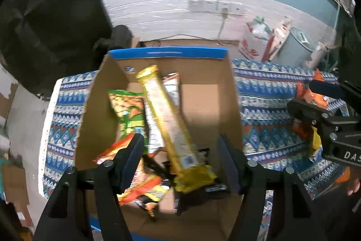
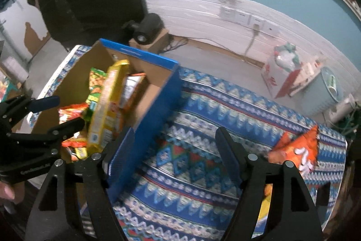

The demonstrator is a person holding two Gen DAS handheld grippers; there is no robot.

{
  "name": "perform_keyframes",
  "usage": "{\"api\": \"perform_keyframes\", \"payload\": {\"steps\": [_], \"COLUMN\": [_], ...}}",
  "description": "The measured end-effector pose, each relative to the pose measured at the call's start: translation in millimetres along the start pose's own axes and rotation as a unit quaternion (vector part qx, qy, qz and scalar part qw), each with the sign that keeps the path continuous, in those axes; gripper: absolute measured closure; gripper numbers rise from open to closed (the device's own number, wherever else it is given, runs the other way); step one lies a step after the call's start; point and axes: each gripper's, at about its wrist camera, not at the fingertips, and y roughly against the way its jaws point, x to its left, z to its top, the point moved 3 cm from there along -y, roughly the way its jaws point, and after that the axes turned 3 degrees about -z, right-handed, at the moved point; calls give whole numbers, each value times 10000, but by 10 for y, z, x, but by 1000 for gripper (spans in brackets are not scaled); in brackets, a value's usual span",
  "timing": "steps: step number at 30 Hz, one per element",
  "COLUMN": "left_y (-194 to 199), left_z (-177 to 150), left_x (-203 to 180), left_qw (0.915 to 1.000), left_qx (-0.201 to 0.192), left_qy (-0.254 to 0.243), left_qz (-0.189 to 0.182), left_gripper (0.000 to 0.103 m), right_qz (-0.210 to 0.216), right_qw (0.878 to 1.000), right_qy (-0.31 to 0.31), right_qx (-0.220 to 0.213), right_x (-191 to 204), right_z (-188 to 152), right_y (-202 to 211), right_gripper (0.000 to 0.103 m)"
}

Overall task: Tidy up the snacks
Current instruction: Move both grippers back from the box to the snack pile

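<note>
A cardboard box [image 1: 203,73] with a blue rim stands on the patterned cloth and holds several snack packs. A long yellow packet [image 1: 168,121] lies tilted across the pile, blurred, between the fingers of my left gripper [image 1: 180,146], which is open above the box and touches nothing. A green pack [image 1: 128,110] and an orange pack [image 1: 117,148] lie under it. My right gripper [image 2: 174,141] is open and empty over the cloth, just right of the box's blue wall [image 2: 153,105]. An orange snack bag [image 2: 300,150] lies on the cloth to its right.
The table carries a blue patterned cloth [image 2: 198,146]. A yellow pack [image 2: 266,202] lies near the right gripper's right finger. On the floor behind stand a white printed box [image 2: 282,69], a pale bin [image 2: 325,92] and a black speaker on a carton [image 2: 149,28].
</note>
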Motion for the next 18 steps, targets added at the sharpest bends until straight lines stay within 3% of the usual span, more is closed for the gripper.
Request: {"api": "perform_keyframes", "payload": {"steps": [18], "left_y": [-24], "left_z": [29], "left_x": [-921], "left_qw": [9965], "left_qx": [-51], "left_qy": [-821], "left_qz": [-127], "left_gripper": [31], "right_qz": [-498], "right_qw": [9963], "right_qy": [-689], "right_qx": [114], "right_x": [-1026], "right_z": [-561], "right_y": [199], "right_gripper": [28]}}
